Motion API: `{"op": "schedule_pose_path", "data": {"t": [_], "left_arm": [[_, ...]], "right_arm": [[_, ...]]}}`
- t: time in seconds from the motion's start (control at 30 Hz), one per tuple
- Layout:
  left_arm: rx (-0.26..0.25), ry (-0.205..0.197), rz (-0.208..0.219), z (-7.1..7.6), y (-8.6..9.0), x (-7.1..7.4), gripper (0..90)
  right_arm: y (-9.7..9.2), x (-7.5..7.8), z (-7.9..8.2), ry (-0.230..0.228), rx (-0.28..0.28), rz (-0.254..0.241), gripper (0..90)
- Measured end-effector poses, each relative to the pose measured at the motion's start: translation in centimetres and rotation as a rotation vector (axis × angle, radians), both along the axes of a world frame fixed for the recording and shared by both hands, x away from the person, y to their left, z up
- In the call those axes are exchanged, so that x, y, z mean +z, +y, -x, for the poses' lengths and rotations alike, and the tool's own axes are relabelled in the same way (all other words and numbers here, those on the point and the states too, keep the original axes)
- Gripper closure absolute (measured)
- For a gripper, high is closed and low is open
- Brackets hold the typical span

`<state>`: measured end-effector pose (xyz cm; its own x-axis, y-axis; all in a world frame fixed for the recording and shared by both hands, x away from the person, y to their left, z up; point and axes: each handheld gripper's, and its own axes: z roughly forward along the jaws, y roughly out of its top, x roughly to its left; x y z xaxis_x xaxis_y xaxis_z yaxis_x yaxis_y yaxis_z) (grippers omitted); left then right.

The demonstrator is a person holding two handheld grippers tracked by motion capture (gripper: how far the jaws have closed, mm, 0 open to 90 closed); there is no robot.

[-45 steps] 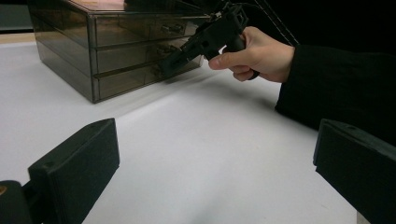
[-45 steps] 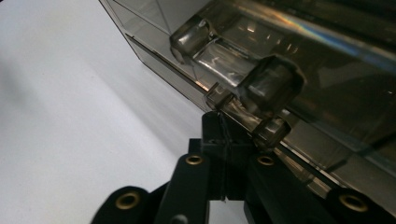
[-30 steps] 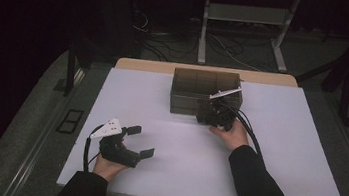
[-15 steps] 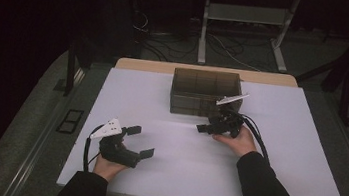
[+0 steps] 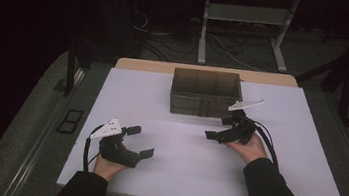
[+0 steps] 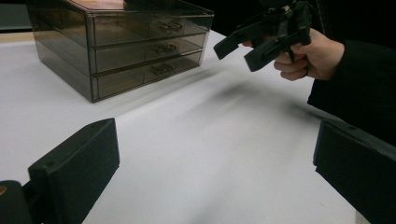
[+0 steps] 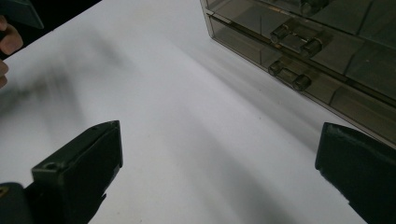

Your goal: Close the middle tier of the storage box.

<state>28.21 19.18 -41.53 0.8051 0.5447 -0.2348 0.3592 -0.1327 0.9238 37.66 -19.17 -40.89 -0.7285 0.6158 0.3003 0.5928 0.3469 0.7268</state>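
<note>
Since the earlier frame, my right gripper (image 5: pixel 218 128) has drawn back from the front of the smoky translucent plastic three-drawer chest (image 5: pixel 206 93) toward the lower right of the high view, and its jaws have just been opening, with nothing between them.

Item 1: drawer chest. Stands at upper centre of the white table (image 5: pixel 180 159), near its far edge. In the left gripper view it sits at upper left (image 6: pixel 121 44), all three drawers apparently pushed in, small handles facing me.

Item 2: right gripper. Released, jaws spread wide and empty; held in my right hand (image 5: pixel 249 148) just in front of the chest's right corner, apart from it. Its own view shows drawer handles (image 7: pixel 292 37) at upper right, off the line of the jaws.

Item 3: left gripper (image 5: pixel 138 140). Released, empty, at lower left of the high view, well apart from the chest.

Risk, as I judge it: the chest looks light and nothing steadies it. A pull on one small handle could drag the whole chest, or the jaws could slip off the knobs if I come in off-centre.
</note>
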Motion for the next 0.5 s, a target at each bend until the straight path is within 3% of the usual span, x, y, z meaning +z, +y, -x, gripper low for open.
{"op": "schedule_pose_path", "data": {"t": [0.5], "left_arm": [[-0.003,0.002,-0.004,0.0,-0.1,0.0,0.0]], "right_arm": [[-2.9,1.2,2.9,-0.046,-0.033,-0.022,0.2]]}}
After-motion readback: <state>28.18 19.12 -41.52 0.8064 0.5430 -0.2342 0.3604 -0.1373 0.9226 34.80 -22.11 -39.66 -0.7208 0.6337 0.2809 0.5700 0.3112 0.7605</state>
